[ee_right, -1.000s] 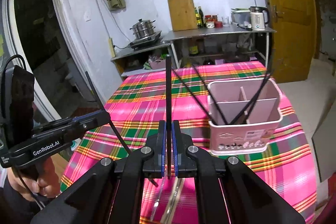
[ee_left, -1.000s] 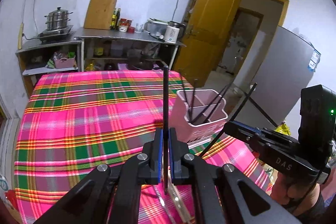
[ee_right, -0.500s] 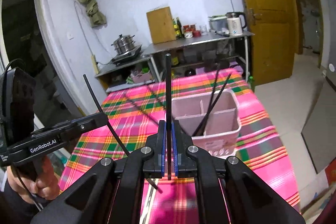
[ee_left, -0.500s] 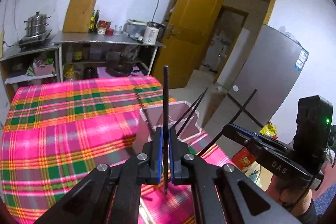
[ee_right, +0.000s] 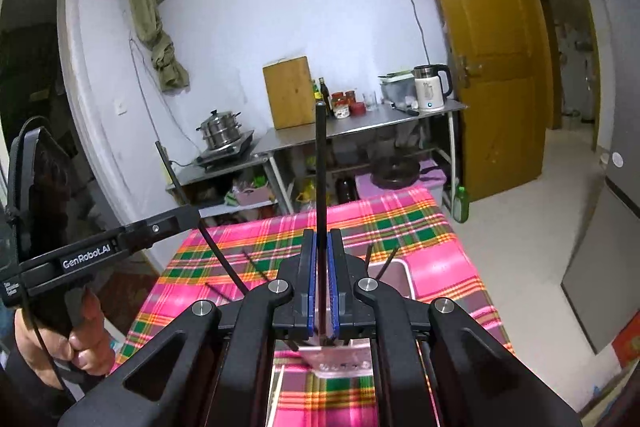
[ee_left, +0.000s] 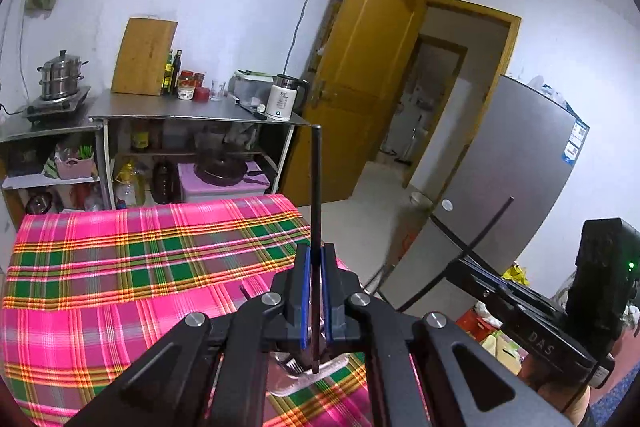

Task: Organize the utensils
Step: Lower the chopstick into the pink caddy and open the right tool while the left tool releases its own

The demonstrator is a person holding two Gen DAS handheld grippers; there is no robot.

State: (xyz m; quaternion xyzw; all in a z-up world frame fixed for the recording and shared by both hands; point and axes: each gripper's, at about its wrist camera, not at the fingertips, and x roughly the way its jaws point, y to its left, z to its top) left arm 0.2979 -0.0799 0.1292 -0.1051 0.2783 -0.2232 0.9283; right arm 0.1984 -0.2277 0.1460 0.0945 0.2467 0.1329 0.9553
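Plaid tablecloth (ee_left: pixel 120 267), "GenRobot.AI" left tool (ee_left: pixel 314 291) & "DAS" right tool (ee_right: pixel 323 287) each clamping black chopstick (ee_left: pixel 316 195)

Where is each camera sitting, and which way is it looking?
Left wrist: rides on the left claw, looking along it over the plaid tablecloth toward the kitchen shelves; the right claw shows at the right.
Right wrist: rides on the right claw, looking over the pink holder toward the wall; the left claw and a hand show at the left.
Shared: both see the white kettle, and each claw pinches a black chopstick.
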